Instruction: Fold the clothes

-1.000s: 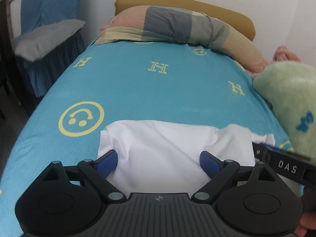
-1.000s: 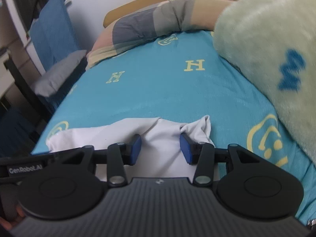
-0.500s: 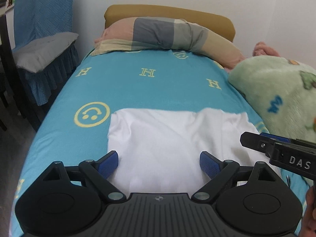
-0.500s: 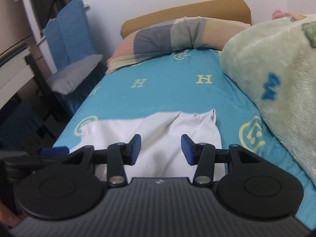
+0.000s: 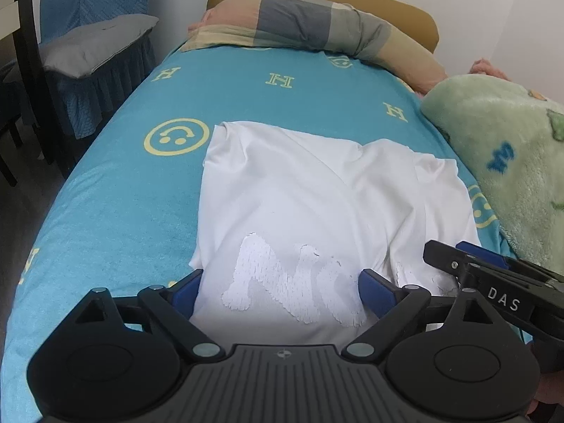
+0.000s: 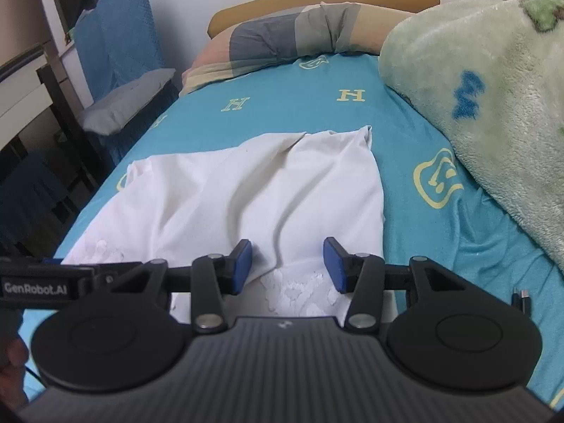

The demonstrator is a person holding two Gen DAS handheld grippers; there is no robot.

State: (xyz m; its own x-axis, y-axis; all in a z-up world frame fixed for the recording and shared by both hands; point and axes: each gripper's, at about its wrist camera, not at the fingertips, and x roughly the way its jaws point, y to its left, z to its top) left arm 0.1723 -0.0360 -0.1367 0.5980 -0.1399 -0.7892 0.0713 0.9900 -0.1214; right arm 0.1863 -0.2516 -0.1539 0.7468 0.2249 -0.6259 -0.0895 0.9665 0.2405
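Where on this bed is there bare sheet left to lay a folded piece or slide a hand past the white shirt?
Bare sheet runs between the white shirt and the pillow, and along the shirt's left side to the bed edge. On the right only a narrow strip separates it from the green blanket. Both open grippers, left gripper and right gripper, crowd the near hem.

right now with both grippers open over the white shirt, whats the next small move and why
Probably lower both and pinch the near edge. The white shirt lies spread on the blue bedsheet, still unfolded and wrinkled. The left gripper and right gripper are both open and empty over the near end, so a grasp there could start a fold toward the pillow.
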